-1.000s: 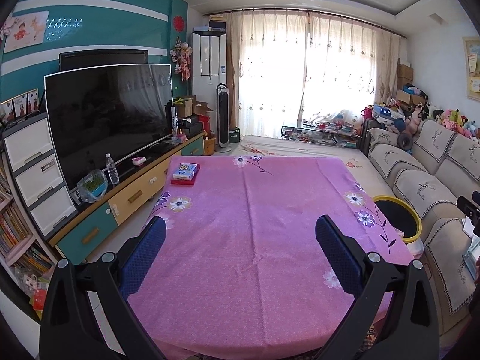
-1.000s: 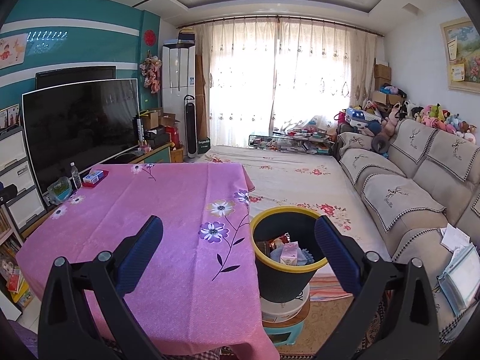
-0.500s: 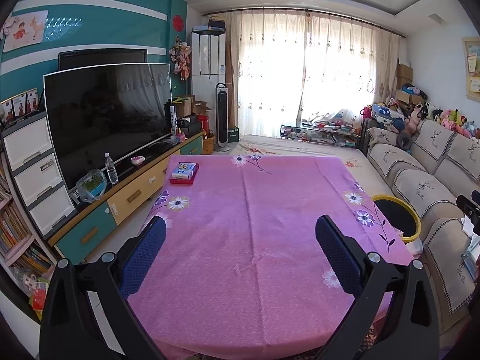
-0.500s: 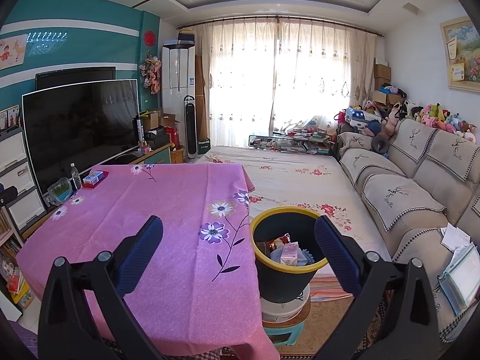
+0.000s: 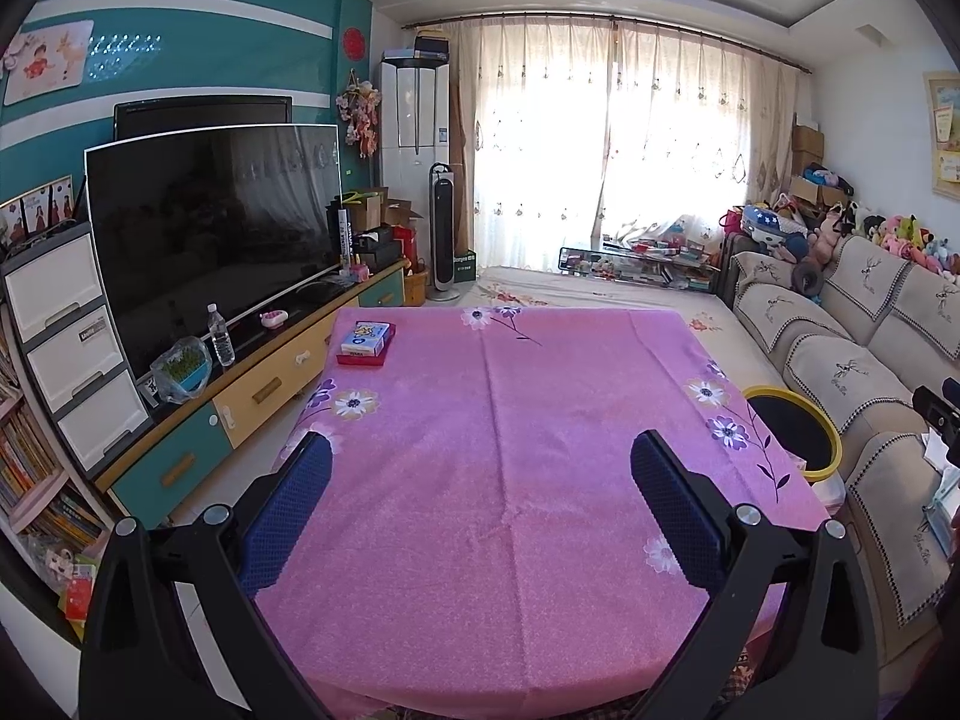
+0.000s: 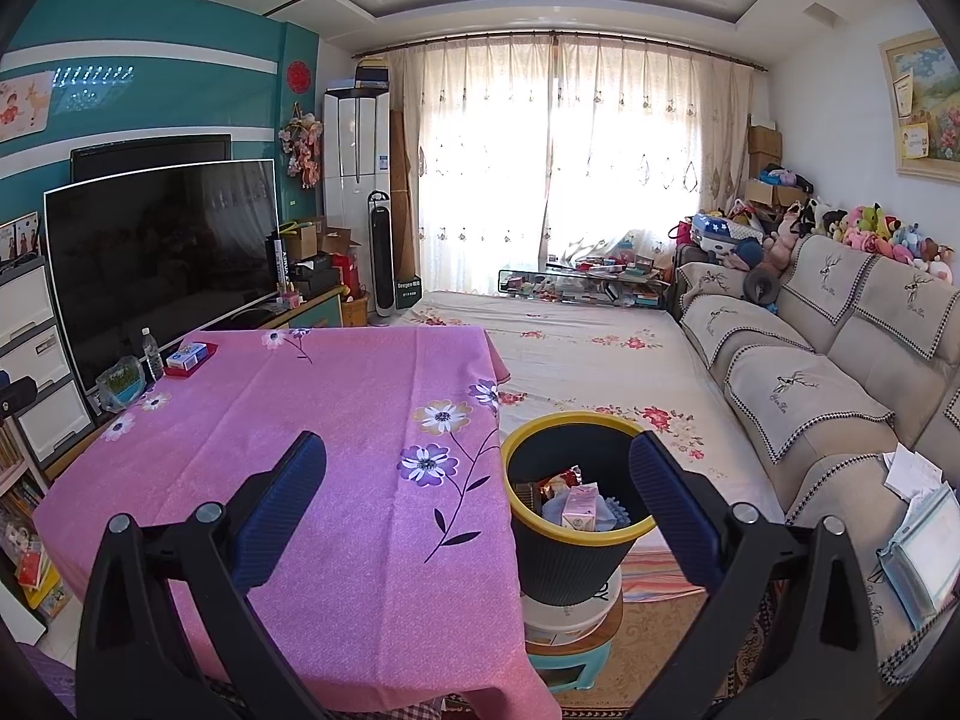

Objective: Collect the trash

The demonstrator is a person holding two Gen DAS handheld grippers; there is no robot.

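Pink tablecloth (image 5: 510,480) under left gripper (image 5: 480,474); jaws wide, empty.

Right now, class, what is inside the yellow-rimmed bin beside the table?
The bin holds a pink carton, blue crumpled material and a reddish wrapper. Anything deeper is covered.

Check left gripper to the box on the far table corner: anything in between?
Nothing visible. The left gripper is open and empty, and only bare pink tablecloth lies between it and the box. The bin stands off the table's right edge, outside that path.
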